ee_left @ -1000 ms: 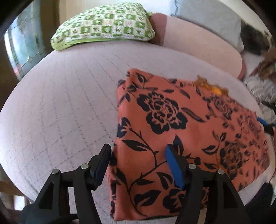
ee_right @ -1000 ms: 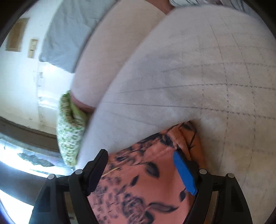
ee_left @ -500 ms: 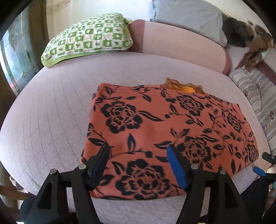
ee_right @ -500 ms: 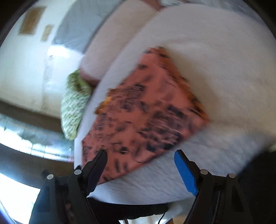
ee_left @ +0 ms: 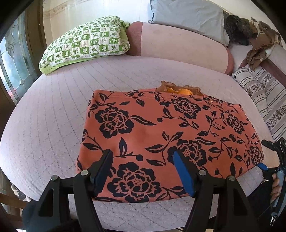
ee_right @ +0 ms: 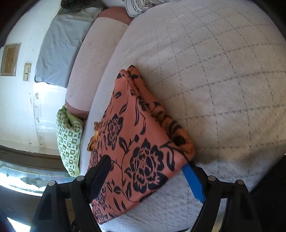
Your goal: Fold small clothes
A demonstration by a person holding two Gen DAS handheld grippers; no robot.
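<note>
Orange floral garment (ee_left: pixel 160 135) is laid folded on the quilted bed (ee_left: pixel 53 114), framed between both sets of parted, empty jaws.

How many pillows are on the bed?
4 that I can see: a green checked pillow at the back left, a long pink bolster beside it, a grey pillow behind that, and a striped pillow on the right. More may be hidden.
</note>
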